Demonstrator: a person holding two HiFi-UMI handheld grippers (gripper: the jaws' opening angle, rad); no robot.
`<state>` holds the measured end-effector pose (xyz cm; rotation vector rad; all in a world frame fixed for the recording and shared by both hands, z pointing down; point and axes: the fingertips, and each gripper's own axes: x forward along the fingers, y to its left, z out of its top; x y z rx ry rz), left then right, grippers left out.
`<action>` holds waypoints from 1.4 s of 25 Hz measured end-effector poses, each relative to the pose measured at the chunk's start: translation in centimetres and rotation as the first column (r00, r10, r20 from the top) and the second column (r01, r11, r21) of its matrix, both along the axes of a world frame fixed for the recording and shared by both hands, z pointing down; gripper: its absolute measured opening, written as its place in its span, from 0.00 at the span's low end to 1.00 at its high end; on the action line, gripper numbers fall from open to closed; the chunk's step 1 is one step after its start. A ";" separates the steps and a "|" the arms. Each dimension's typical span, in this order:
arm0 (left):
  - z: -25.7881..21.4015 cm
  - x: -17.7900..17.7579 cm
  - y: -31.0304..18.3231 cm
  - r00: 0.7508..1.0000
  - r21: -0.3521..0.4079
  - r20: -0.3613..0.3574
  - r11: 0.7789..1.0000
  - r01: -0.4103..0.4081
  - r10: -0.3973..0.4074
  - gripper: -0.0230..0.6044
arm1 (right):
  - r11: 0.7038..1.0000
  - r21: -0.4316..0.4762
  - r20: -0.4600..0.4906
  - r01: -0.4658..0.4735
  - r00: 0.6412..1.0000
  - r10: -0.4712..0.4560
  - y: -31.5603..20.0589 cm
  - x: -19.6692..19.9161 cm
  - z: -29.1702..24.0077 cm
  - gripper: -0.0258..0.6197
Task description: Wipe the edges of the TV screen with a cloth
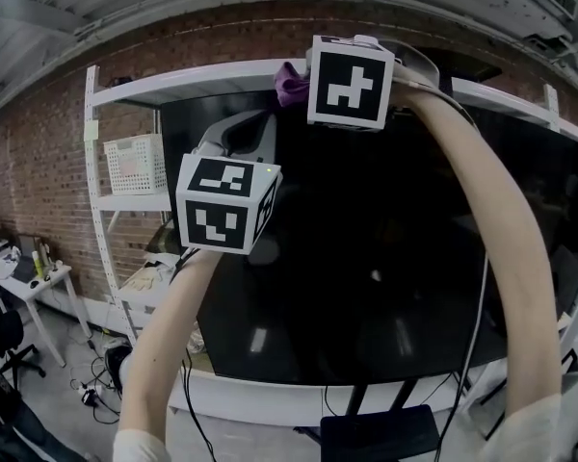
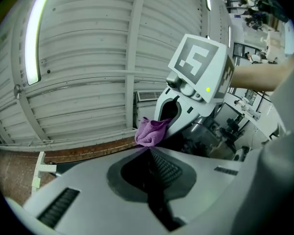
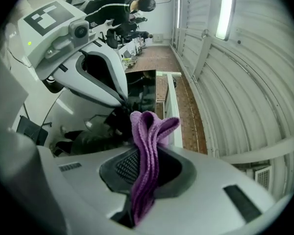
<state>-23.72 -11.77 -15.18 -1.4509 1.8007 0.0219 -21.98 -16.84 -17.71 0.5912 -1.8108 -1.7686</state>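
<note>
A large black TV screen [image 1: 385, 258] in a white frame stands before a brick wall. My right gripper [image 1: 297, 87] is up at the screen's top edge, shut on a purple cloth [image 1: 289, 83]. In the right gripper view the cloth [image 3: 146, 155] is folded between the shut jaws of my right gripper [image 3: 141, 146] and sticks out past the tips. My left gripper [image 1: 243, 131] is below and to the left, in front of the screen's upper left part. In the left gripper view my left gripper [image 2: 148, 152] has its jaws together with nothing in them, pointing at the cloth [image 2: 152, 131].
A white shelf rack with a white basket [image 1: 135, 162] stands left of the TV. A desk [image 1: 29, 277], a black chair [image 1: 0, 345] and floor cables [image 1: 91, 393] lie further left. A dark stool [image 1: 380, 436] sits below the screen. A ceiling light [image 2: 34, 38] runs overhead.
</note>
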 end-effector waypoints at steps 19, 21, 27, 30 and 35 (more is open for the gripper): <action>3.9 -20.2 12.6 0.976 -0.002 -0.062 0.978 0.211 -0.210 0.06 | 0.997 0.049 -0.066 0.054 0.996 -0.051 9.6 -19.2 -1.4 0.12; 4.4 -21.9 13.5 0.974 -0.002 -0.068 0.977 0.215 -0.215 0.06 | 0.996 0.052 -0.065 0.072 0.996 -0.068 10.3 -20.6 -1.4 0.12; 4.4 -27.2 14.3 0.973 0.003 -0.043 0.974 0.225 -0.225 0.06 | 0.996 0.071 -0.056 0.052 0.997 -0.048 10.8 -22.9 -1.5 0.12; 4.1 -28.3 13.8 0.982 0.019 -0.042 0.983 0.182 -0.181 0.06 | 0.996 0.071 -0.047 0.050 0.998 -0.047 11.6 -23.0 -1.0 0.12; 3.3 -27.5 10.7 0.995 0.030 0.003 0.995 0.095 -0.095 0.06 | 0.992 0.121 -0.049 -0.019 0.998 0.025 11.9 -23.7 -0.7 0.12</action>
